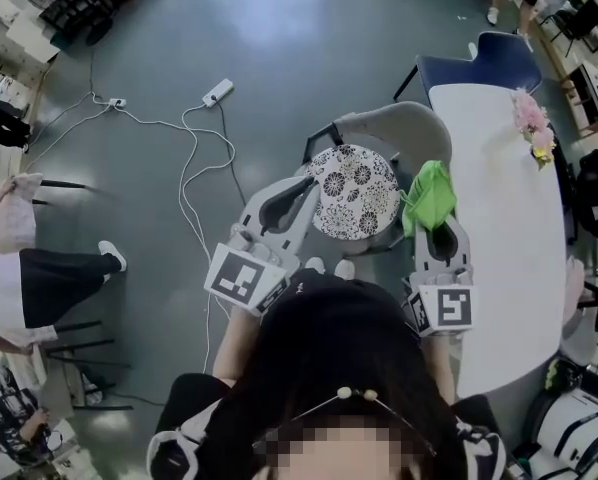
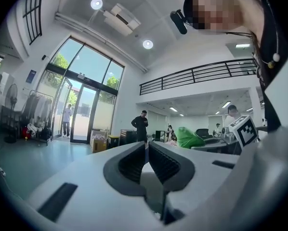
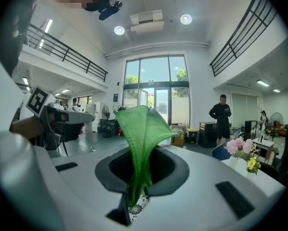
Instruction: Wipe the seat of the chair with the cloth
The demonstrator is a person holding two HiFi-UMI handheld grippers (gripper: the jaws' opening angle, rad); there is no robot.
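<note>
A chair with a round black-and-white floral seat point(image 1: 354, 191) and a grey back point(image 1: 407, 128) stands ahead of me beside the table. My right gripper point(image 1: 437, 220) is shut on a green cloth point(image 1: 428, 196) point(image 3: 142, 143), held up just right of the seat. The cloth stands up out of the jaws in the right gripper view. My left gripper point(image 1: 301, 190) point(image 2: 147, 150) hovers at the seat's left edge, jaws closed together with nothing in them. Both grippers point up and level across the room, so neither gripper view shows the seat clearly.
A long white table point(image 1: 504, 208) runs along the right, with pink flowers point(image 1: 531, 120) on it and a blue chair point(image 1: 484, 66) at its far end. White cables and power strips point(image 1: 217, 92) lie on the grey floor at left. People stand around the room.
</note>
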